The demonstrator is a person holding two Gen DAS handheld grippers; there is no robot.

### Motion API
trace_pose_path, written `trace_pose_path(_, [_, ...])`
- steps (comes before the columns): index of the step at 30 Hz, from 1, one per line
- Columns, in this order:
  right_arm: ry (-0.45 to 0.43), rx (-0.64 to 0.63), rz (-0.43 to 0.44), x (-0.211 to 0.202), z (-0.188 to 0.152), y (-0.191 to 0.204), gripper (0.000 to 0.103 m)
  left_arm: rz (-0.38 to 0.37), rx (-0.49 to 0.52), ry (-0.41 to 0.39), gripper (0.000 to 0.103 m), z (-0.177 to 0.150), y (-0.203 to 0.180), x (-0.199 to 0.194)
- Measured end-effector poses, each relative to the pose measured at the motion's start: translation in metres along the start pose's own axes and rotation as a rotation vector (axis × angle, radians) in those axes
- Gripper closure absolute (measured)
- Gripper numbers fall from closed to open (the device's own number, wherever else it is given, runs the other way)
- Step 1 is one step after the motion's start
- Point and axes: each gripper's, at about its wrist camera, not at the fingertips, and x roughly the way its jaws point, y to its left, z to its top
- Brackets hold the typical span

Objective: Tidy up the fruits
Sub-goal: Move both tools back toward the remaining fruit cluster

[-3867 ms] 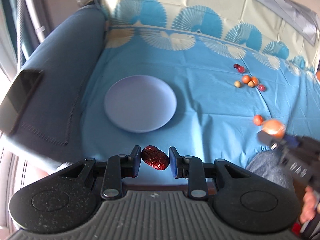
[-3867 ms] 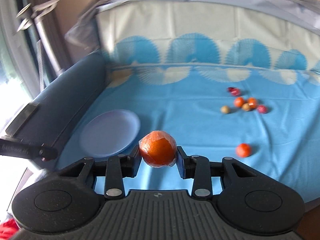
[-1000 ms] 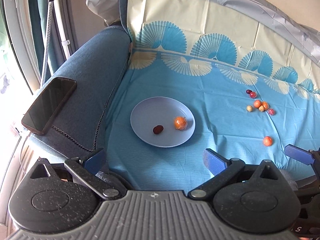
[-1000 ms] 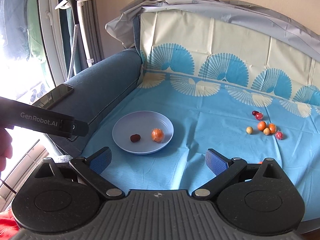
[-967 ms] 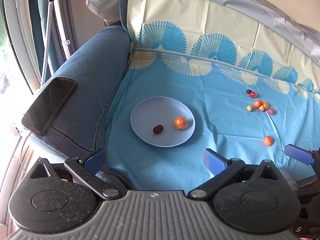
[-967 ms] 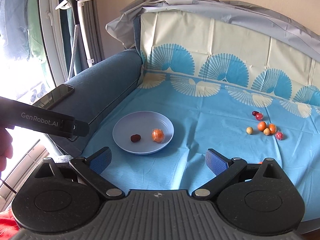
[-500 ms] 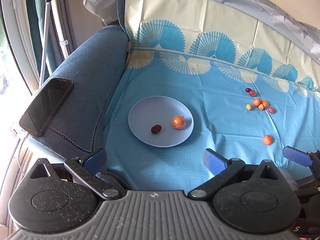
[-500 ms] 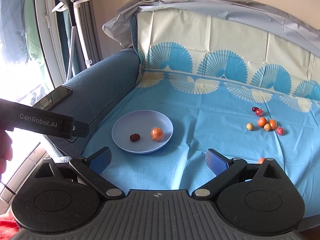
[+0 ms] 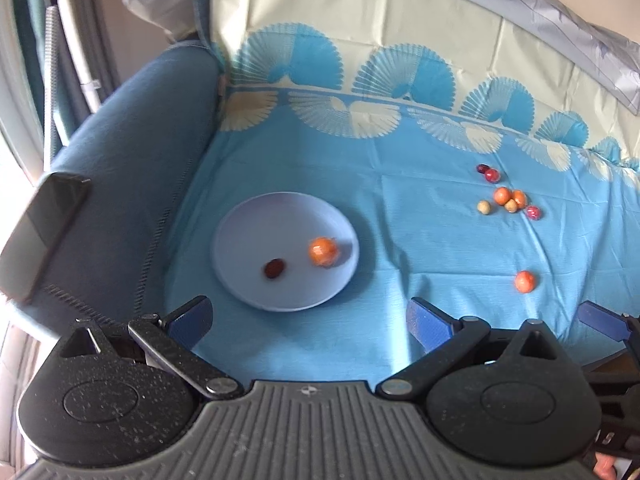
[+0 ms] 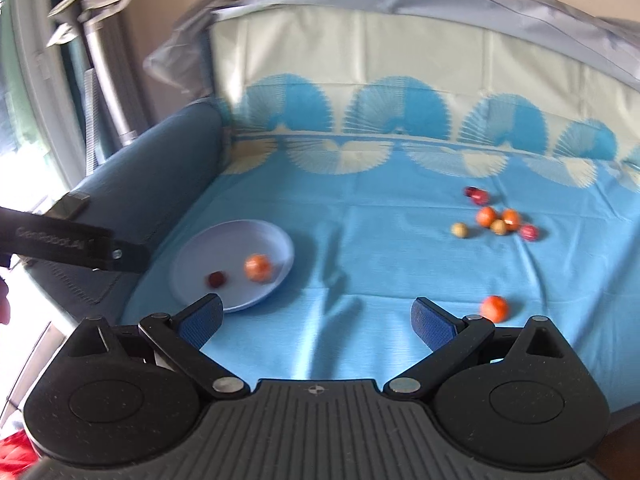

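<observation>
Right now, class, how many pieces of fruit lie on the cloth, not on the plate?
8. A lone orange fruit lies nearest the grippers. The far cluster holds seven: two dark red at the back, two orange, two pale tan, one red on the right. None looks hidden.

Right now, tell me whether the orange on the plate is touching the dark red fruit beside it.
Apart. The left wrist view shows bare plate between the orange and the dark red fruit; the right wrist view shows the same gap.

Dark phone [image 9: 42, 232] lies flat on blue sofa armrest [image 9: 132, 184], left edge. Fan-patterned blue cloth [image 9: 400, 220] covers sofa seat and backrest. Grey stand [image 10: 96, 68] behind armrest.
</observation>
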Motion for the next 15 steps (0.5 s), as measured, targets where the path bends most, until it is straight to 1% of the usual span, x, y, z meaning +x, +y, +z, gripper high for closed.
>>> trace_pose_path(4, [-0.01,0.059,-0.079,0.011,0.007,-0.042,0.003,-0.039,0.035,0.01,0.0,0.023,-0.033,0.028])
trace_pose_path(10, [-0.028,0.146,-0.227,0.039,0.017,-0.116,0.003,-0.106,0.134,-0.011,0.0,0.057,-0.101,0.081])
trace_pose_path(12, [-0.032,0.166,-0.277,0.051,0.019,-0.141,0.003,-0.156,0.169,-0.024,0.0,0.066,-0.125,0.104])
trace_pose_path(15, [-0.029,0.199,-0.334,0.073,0.023,-0.179,0.003,-0.222,0.211,-0.013,0.0,0.08,-0.16,0.144])
